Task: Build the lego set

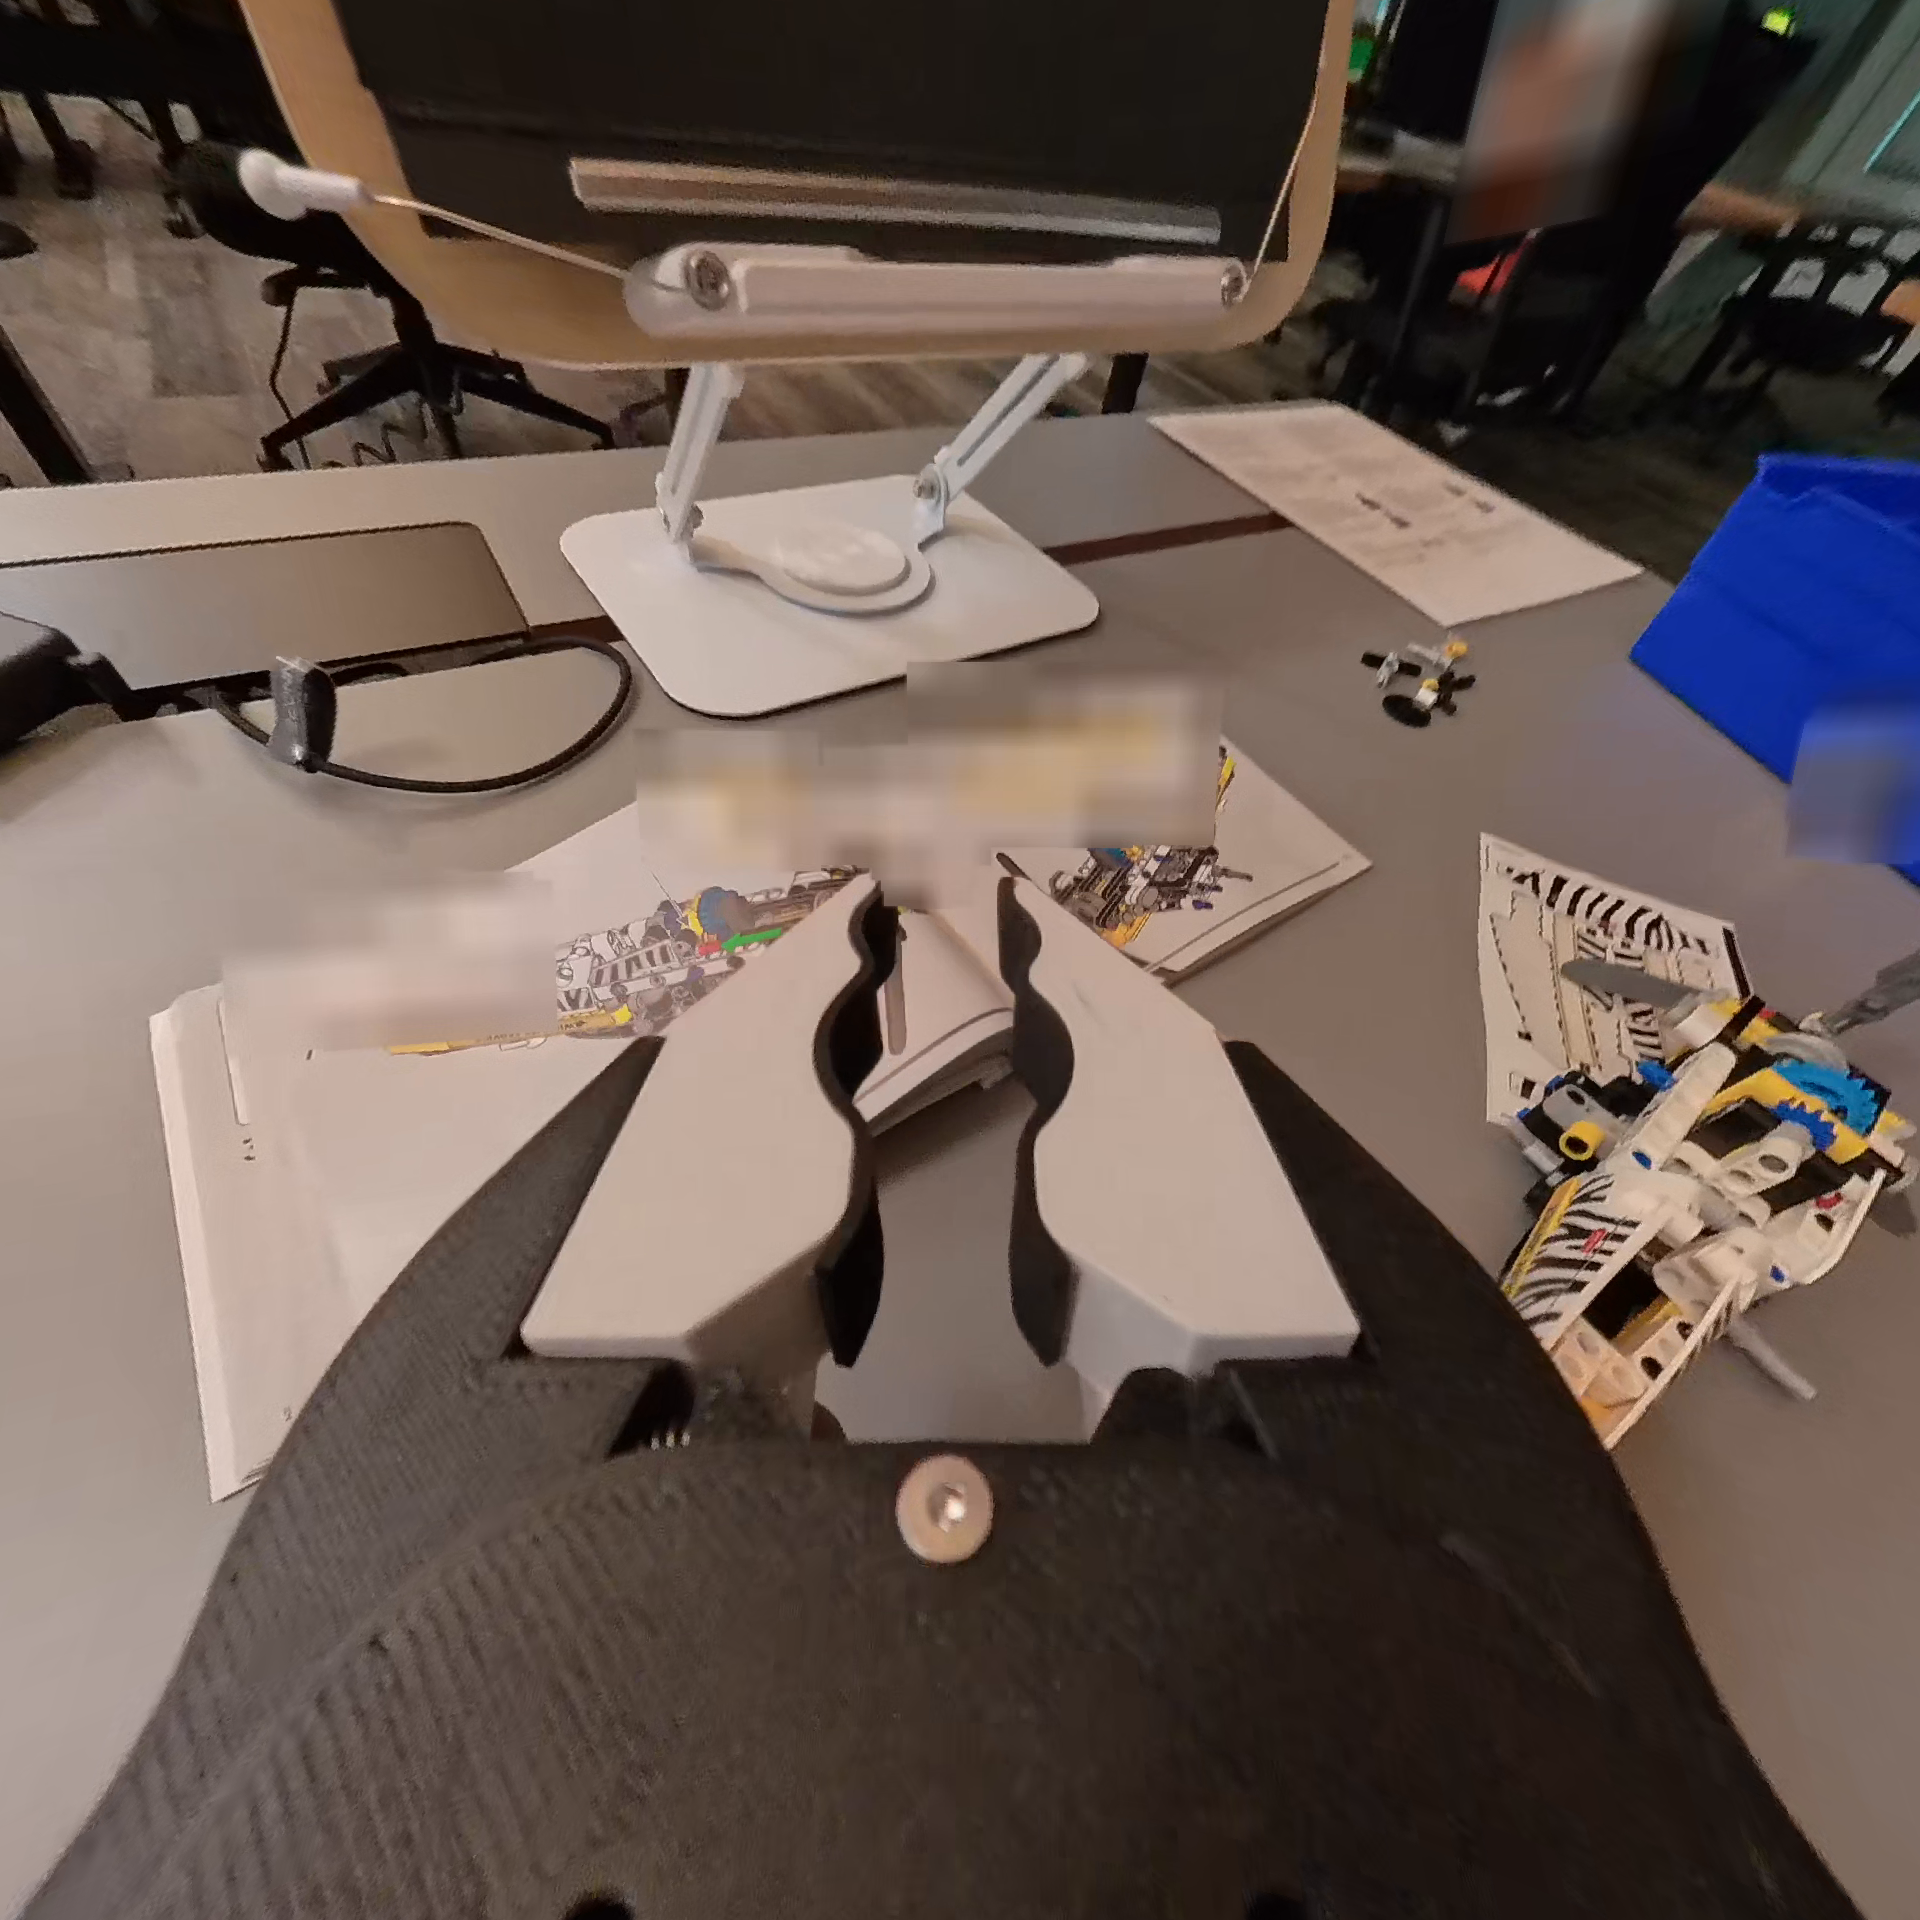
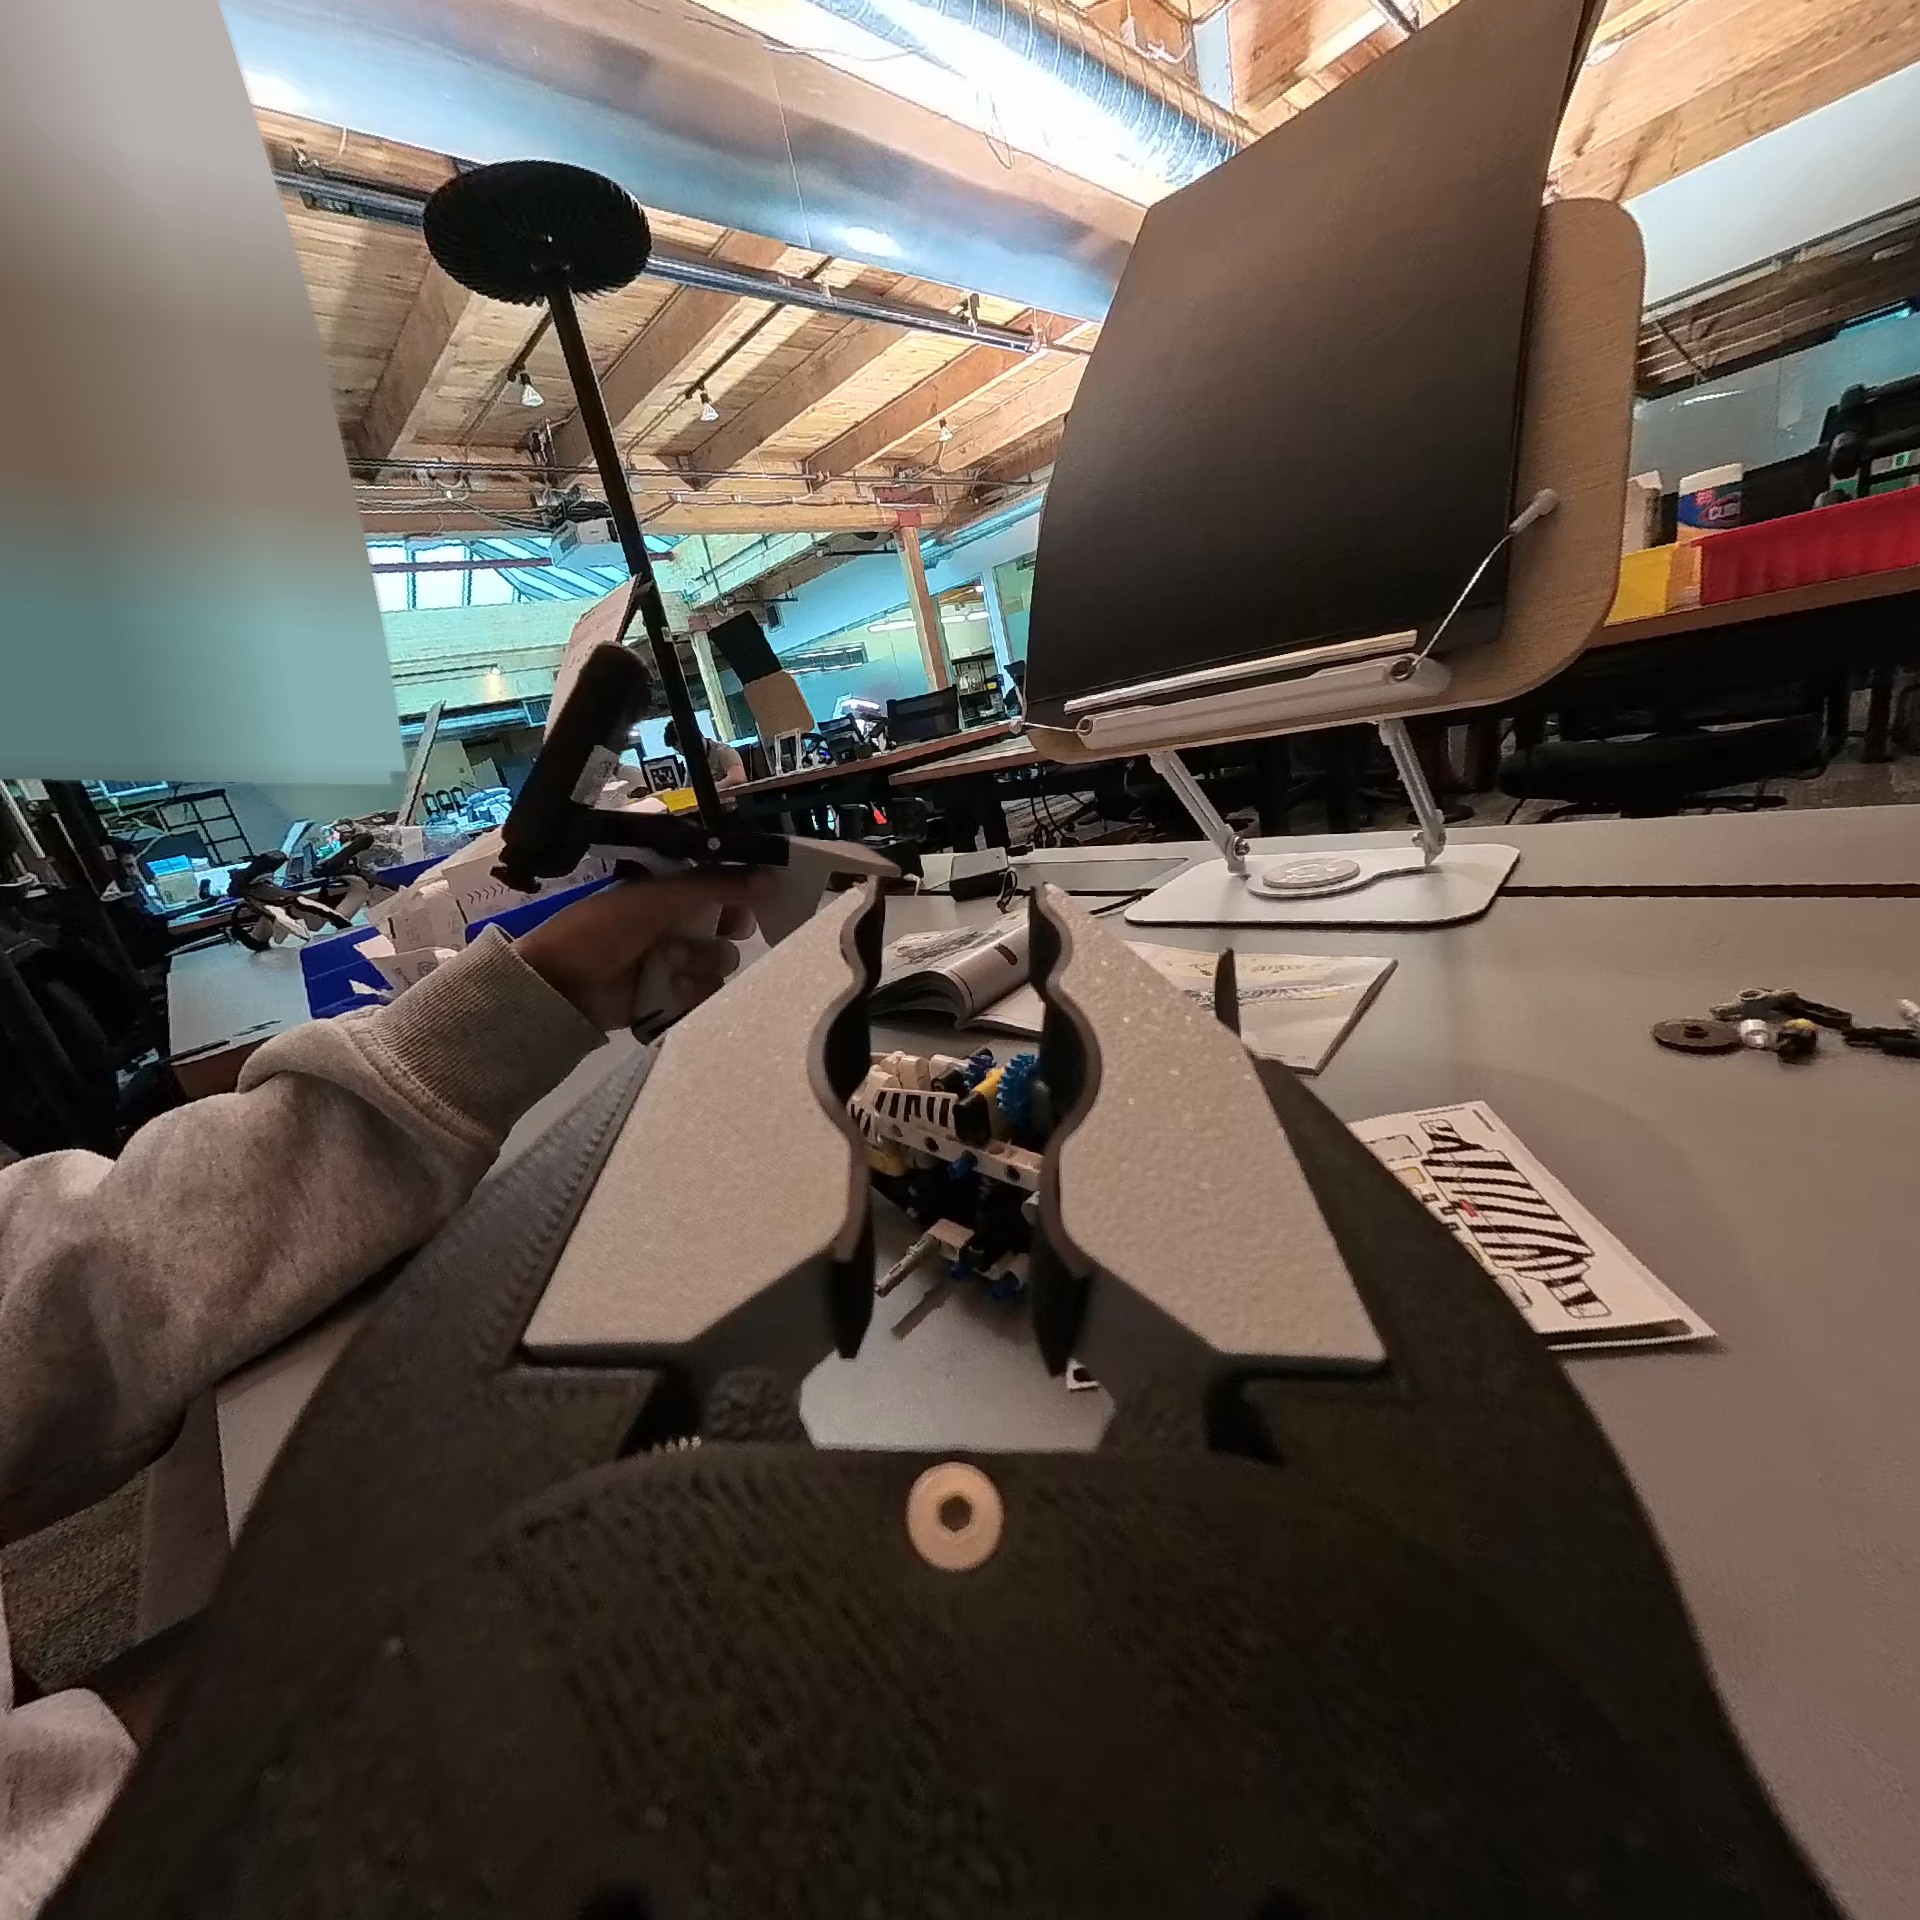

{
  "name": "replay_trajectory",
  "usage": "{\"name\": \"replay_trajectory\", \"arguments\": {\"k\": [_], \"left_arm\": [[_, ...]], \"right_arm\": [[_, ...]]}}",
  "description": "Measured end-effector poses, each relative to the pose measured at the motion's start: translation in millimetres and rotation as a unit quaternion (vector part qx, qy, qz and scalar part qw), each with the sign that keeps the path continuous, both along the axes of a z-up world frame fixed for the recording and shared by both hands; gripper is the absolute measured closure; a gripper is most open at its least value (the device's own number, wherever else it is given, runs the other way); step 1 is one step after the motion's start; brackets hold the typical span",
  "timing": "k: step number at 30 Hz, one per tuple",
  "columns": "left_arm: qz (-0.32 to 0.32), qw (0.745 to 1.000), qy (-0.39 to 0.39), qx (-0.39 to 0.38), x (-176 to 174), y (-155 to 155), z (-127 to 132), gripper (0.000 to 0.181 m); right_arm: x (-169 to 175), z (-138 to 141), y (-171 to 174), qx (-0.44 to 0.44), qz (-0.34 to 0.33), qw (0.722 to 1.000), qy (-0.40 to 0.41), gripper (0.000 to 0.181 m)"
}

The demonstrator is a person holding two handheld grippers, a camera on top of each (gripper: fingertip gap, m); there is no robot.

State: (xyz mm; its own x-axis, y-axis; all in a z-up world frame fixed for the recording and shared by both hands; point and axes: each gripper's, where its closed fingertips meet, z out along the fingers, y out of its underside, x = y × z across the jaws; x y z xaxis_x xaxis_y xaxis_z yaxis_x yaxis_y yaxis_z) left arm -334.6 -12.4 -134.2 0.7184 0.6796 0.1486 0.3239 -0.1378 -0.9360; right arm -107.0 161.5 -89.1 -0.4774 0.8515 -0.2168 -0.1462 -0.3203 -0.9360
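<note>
A part-built lego model [image 1: 1704,1174], white, black and yellow with zebra stripes and a blue gear, lies on the grey table [image 1: 1351,1039] at the right. My left gripper [image 1: 938,894] is open and empty above an open instruction booklet [image 1: 935,997]. My right gripper [image 2: 954,904] is open. The model [image 2: 956,1132] shows through the gap between its fingers, on the table below them; I cannot tell if they touch it. The left gripper [image 2: 831,862] also shows in the right wrist view, held by a hand in a grey sleeve.
A zebra sticker sheet [image 1: 1590,935] lies under and behind the model. Small loose parts [image 1: 1423,675] lie farther back. A blue bin [image 1: 1808,603] stands at the right. A tablet stand [image 1: 831,582], a black cable [image 1: 468,727] and a printed sheet [image 1: 1392,509] are at the back. My hands' fingertips stand some 30 cm from each other.
</note>
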Motion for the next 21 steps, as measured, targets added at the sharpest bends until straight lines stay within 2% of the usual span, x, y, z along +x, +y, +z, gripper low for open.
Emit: {"name": "replay_trajectory", "arguments": {"k": [11,21], "left_arm": [[0.004,0.997,-0.021,0.079,-4,-4,13,0.158],[0.006,0.997,-0.017,0.080,-5,-5,14,0.156]], "right_arm": [[0,0,1,-0.002,0.000,1.000,0.002,0.156],[1,1,1,-0.003,0.000,1.000,0.002,0.156]]}}
